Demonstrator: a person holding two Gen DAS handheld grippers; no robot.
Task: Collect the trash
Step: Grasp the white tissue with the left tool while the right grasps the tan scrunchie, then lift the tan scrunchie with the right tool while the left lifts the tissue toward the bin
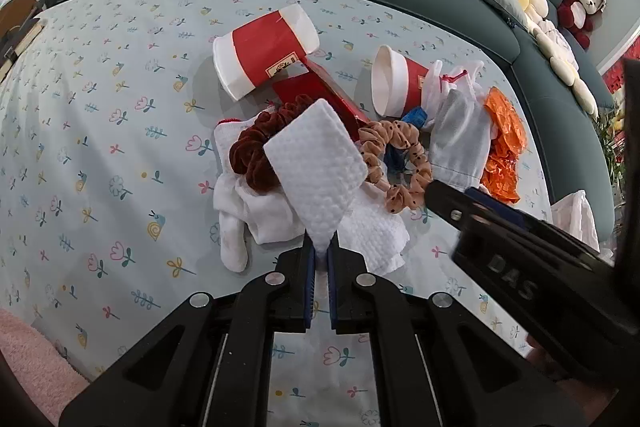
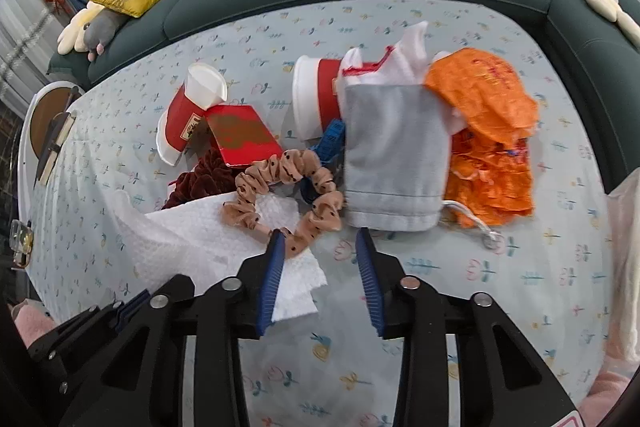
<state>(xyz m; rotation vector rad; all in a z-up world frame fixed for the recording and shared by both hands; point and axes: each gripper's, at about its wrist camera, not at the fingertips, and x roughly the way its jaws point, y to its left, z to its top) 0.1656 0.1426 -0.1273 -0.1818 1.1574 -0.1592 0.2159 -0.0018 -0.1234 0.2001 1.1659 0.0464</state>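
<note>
Left gripper (image 1: 320,251) clamped on corner of white paper towel (image 1: 316,171), sheet lifted above clutter on floral bedsheet (image 1: 120,147). Towel light, limp, tears easily; corner pinch likely enough. Right gripper (image 2: 320,243) spread apart, empty, just beside tan scrunchie (image 2: 280,187), near orange wrapper (image 2: 488,131): crinkly, light, best pinched at bunched fold.

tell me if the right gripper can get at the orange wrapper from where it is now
Probably yes. The right gripper is open and holds nothing, and the orange wrapper lies uncovered on top, beside the grey pouch. Only a swing rightwards past the pouch's corner seems needed.
</note>
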